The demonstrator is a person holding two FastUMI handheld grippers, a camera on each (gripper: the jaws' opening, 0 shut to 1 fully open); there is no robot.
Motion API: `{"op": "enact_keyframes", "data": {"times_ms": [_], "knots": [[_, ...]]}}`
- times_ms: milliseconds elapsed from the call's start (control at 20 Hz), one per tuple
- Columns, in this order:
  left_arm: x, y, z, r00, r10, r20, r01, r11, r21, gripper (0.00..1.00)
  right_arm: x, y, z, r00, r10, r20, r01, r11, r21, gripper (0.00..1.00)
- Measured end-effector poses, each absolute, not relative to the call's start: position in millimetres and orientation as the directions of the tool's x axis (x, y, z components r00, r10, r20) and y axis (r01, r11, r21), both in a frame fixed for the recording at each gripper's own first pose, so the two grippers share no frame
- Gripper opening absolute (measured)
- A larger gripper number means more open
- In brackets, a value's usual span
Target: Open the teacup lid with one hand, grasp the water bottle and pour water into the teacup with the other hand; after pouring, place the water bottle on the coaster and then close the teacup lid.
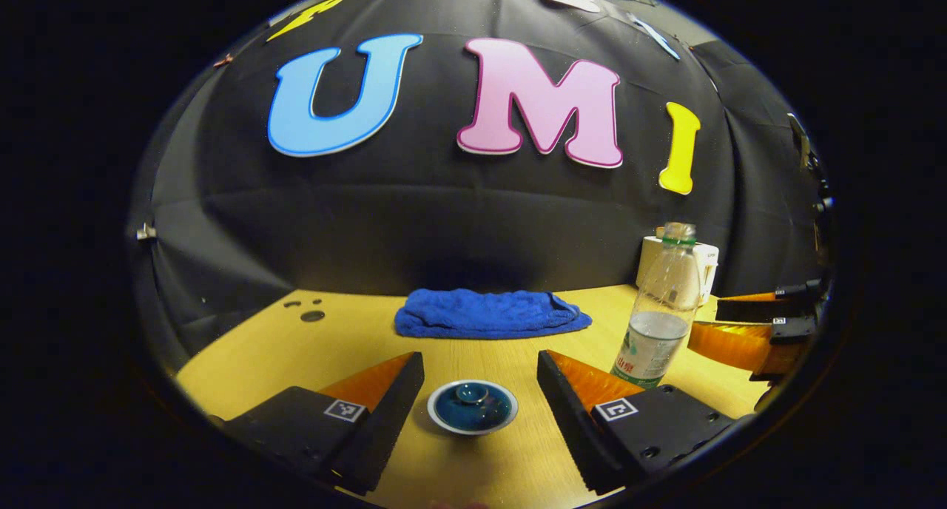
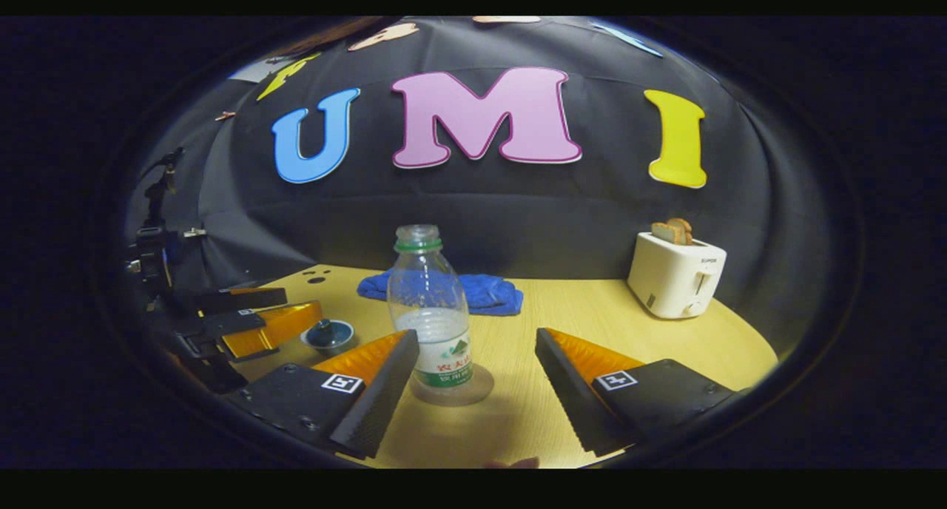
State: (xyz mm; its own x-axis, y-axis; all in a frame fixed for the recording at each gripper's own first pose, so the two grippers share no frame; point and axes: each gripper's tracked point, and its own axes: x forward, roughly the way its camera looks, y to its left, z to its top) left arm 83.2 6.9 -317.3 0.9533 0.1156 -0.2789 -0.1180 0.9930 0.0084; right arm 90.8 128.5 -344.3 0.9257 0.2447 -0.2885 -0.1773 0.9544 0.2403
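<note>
In the left gripper view a blue teacup (image 1: 472, 407) with its lid on sits on the wooden table, low between the spread fingers of my open left gripper (image 1: 481, 357). The clear, uncapped water bottle (image 1: 661, 317), about half full, stands to the right. In the right gripper view the bottle (image 2: 433, 313) stands upright on a round coaster (image 2: 453, 388), just ahead of my open right gripper (image 2: 477, 335) and close to its left finger. The teacup (image 2: 329, 335) lies to the left, at the tips of the left gripper (image 2: 255, 320).
A folded blue towel (image 1: 488, 313) lies at the back of the table (image 1: 244, 346). A white toaster (image 2: 677, 274) with bread in it stands at the back right. The right gripper (image 1: 762, 335) shows at the right edge of the left gripper view.
</note>
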Motion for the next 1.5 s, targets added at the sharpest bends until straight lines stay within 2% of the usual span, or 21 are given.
{"op": "enact_keyframes", "data": {"times_ms": [150,350,400,450,800,1150,1500], "knots": [[77.0,4.4,-272.4,0.957,0.094,-0.274,-0.093,0.996,0.017,0.96,94.8,127.6,-299.6,0.94,0.235,-0.249,-0.166,0.949,0.267,0.98],[68.1,6.1,-213.0,0.955,0.105,-0.276,-0.108,0.994,0.002,0.96,95.4,117.3,-239.1,0.953,0.216,-0.213,-0.17,0.961,0.216,0.98],[66.5,6.9,-198.0,0.957,0.111,-0.27,-0.117,0.993,-0.005,1.0,94.8,114.4,-224.0,0.956,0.21,-0.202,-0.168,0.963,0.209,0.98],[66.3,7.1,-182.5,0.959,0.109,-0.263,-0.116,0.993,-0.012,0.96,93.9,113.6,-210.5,0.957,0.217,-0.194,-0.175,0.961,0.212,0.98],[57.2,25.0,-101.1,0.97,0.121,-0.212,-0.118,0.993,0.025,0.96,81.0,99.1,-134.8,0.965,0.216,-0.152,-0.184,0.963,0.199,0.97],[40.3,19.9,-67.1,0.975,0.124,-0.183,-0.119,0.992,0.037,0.96,76.4,74.9,-89.0,0.979,0.181,-0.098,-0.163,0.972,0.168,0.97],[36.1,6.1,-57.9,0.979,0.124,-0.164,-0.121,0.992,0.029,0.96,63.6,66.0,-86.2,0.974,0.204,-0.093,-0.185,0.966,0.181,0.96]]}}
